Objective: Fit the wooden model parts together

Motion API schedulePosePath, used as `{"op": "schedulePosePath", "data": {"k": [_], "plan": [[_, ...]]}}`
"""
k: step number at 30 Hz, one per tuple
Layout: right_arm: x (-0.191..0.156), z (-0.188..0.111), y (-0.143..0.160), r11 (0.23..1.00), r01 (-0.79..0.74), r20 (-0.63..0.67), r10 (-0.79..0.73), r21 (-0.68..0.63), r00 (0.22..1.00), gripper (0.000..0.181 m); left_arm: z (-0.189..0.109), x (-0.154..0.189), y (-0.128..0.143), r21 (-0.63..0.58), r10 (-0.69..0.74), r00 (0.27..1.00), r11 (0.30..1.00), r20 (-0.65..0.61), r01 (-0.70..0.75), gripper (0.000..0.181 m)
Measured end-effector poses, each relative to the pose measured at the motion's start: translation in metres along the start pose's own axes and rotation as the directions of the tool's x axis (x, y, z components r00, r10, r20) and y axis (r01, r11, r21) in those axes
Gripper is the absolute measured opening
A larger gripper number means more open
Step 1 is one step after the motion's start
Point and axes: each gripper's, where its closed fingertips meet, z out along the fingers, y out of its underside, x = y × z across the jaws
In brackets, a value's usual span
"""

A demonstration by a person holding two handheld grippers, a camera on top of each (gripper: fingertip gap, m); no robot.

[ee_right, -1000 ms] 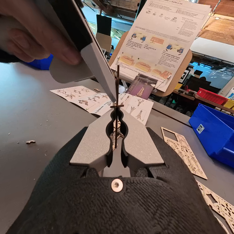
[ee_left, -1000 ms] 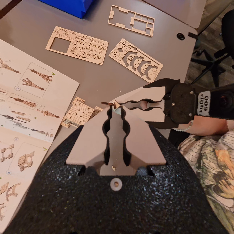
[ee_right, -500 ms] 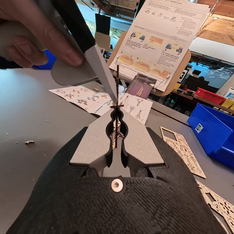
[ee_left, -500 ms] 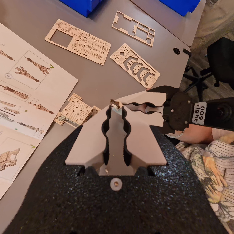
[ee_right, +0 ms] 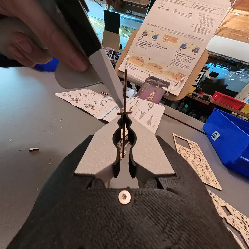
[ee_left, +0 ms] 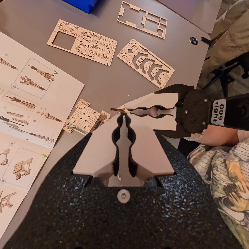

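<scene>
My right gripper (ee_right: 124, 118) is shut on a thin dark wooden strip (ee_right: 125, 87), held upright and seen edge-on. A small wooden cross piece (ee_right: 124, 112) sits on the strip just above the right fingertips. My left gripper (ee_left: 122, 115) is shut and comes down from the upper left in the right wrist view (ee_right: 120, 105). Its tip touches the cross piece; I cannot tell whether it grips it. In the left wrist view the right gripper (ee_left: 126, 109) reaches in from the right, and the strip's end (ee_left: 114, 109) pokes out past its tips.
A part-built wooden tower base (ee_left: 86, 119) lies by the picture instruction sheet (ee_left: 33, 94). Three wooden part sheets (ee_left: 83, 41) (ee_left: 145, 68) (ee_left: 142, 22) lie beyond. A blue bin (ee_right: 229, 141) is on the right, a page on a stand (ee_right: 168, 53) behind. The table edge (ee_left: 202, 70) is close on the right. The tips of both grippers are at nearly the same place.
The left gripper has shifted and tilted slightly while its tip stays at the cross piece. The right gripper holds the strip still.
</scene>
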Motion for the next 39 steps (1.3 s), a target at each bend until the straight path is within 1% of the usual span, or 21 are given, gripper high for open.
{"op": "schedulePosePath", "data": {"k": [4, 9, 14, 23, 31, 34, 36, 38, 39], "plan": [[-0.002, 0.001, 0.004, 1.000, 0.002, 0.017, -0.002, -0.030, 1.000, 0.000, 0.002, -0.002, 0.005, -0.072, 0.093, 0.995, 0.993, 0.033, -0.091, 0.000], [0.001, 0.000, 0.007, 0.999, -0.012, 0.007, 0.013, -0.049, 1.000, 0.000, 0.006, -0.002, 0.005, -0.114, 0.065, 0.998, 0.991, 0.011, -0.063, 0.000], [0.003, 0.000, 0.011, 0.998, -0.007, -0.005, 0.007, -0.069, 1.000, 0.000, 0.009, -0.002, 0.005, -0.128, 0.021, 1.000, 0.992, 0.002, -0.020, 0.000], [0.003, 0.001, 0.014, 0.996, -0.001, -0.005, 0.001, -0.089, 1.000, 0.000, 0.011, -0.003, 0.007, -0.184, 0.073, 0.997, 0.981, 0.028, -0.066, 0.000], [0.002, 0.001, 0.015, 0.995, 0.007, 0.002, -0.007, -0.097, 1.000, 0.000, 0.012, -0.004, 0.009, -0.192, 0.061, 0.998, 0.979, -0.007, -0.061, 0.000], [0.002, 0.000, 0.015, 0.995, 0.005, 0.008, -0.005, -0.097, 1.000, 0.000, 0.011, -0.003, 0.009, -0.172, 0.029, 0.999, 0.984, -0.024, -0.032, 0.000], [0.005, -0.002, 0.007, 0.999, -0.036, 0.018, 0.037, -0.039, 0.999, 0.000, 0.006, 0.003, 0.000, -0.106, -0.001, 0.998, 0.994, -0.057, -0.005, 0.000], [0.010, -0.007, -0.008, 0.980, -0.186, 0.081, 0.180, 0.074, 0.980, 0.000, -0.003, 0.011, -0.012, 0.003, -0.020, 0.996, 1.000, -0.091, 0.020, 0.000], [0.012, -0.007, -0.009, 0.967, -0.241, 0.107, 0.232, 0.085, 0.967, 0.000, -0.006, 0.013, -0.013, 0.029, -0.010, 0.996, 1.000, -0.091, 0.012, 0.003]]}}
